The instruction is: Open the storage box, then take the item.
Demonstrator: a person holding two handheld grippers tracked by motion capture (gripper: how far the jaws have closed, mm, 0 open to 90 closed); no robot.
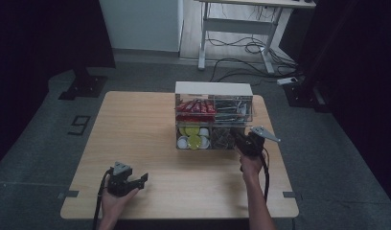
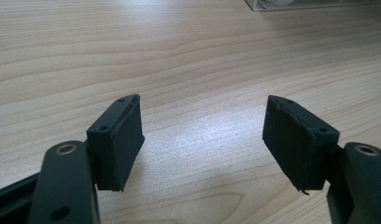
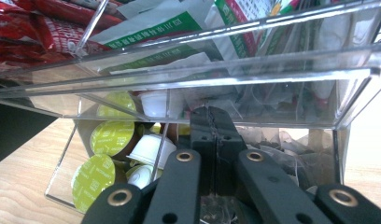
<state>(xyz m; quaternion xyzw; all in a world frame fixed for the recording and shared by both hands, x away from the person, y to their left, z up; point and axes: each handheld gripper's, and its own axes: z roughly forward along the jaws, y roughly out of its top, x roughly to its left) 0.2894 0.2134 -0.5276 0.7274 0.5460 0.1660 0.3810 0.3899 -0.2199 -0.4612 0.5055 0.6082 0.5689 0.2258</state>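
Note:
A clear acrylic organizer (image 1: 214,123) stands at the far middle of the wooden table (image 1: 150,124). Its upper tier holds red packets (image 1: 196,107) and green-and-white sachets (image 1: 230,108). Below are capsules with yellow-green lids (image 1: 194,141) and, on the right, clear-wrapped sachets (image 1: 223,137). My right gripper (image 1: 239,139) reaches into that lower right compartment; in the right gripper view its jaws (image 3: 211,113) are pressed together among the clear wrappers (image 3: 291,156), beside the capsules (image 3: 112,138). My left gripper (image 1: 136,181) rests near the front left edge, open (image 2: 202,105) over bare wood.
A white box top (image 1: 213,88) sits behind the organizer. Beyond the table is grey floor with a desk frame (image 1: 236,28) and loose cables (image 1: 241,62). Black stands (image 1: 86,81) flank the table on both sides.

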